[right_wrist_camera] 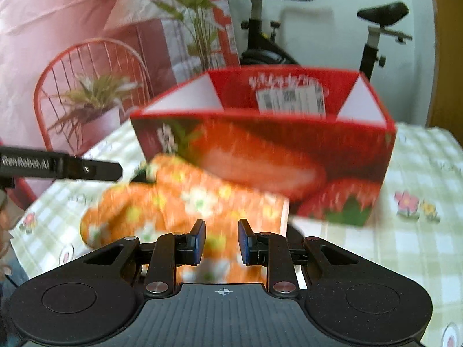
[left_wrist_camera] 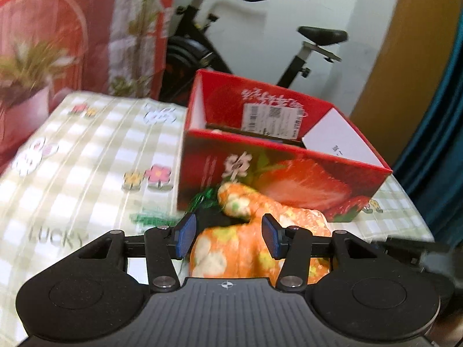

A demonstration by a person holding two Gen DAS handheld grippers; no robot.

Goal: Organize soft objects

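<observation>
A checked green-and-white tablecloth (left_wrist_camera: 86, 156), soft and flower-printed, was spread under a glossy red cardboard box (left_wrist_camera: 283, 179) printed with strawberries, open-topped. Against the box's near wall a rumpled orange floral cloth (left_wrist_camera: 249, 245) was bunched. The left gripper (left_wrist_camera: 230, 238) was seen about half open around the cloth's fold; pad contact could not be told. The right gripper (right_wrist_camera: 221, 243) was narrowed over the cloth's near edge; a grip could not be confirmed.

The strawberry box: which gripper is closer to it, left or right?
Hard to call; about equal. The left gripper and right gripper both sit in front of the strawberry box, with the orange flowered cloth between each one's fingers and the box.
</observation>
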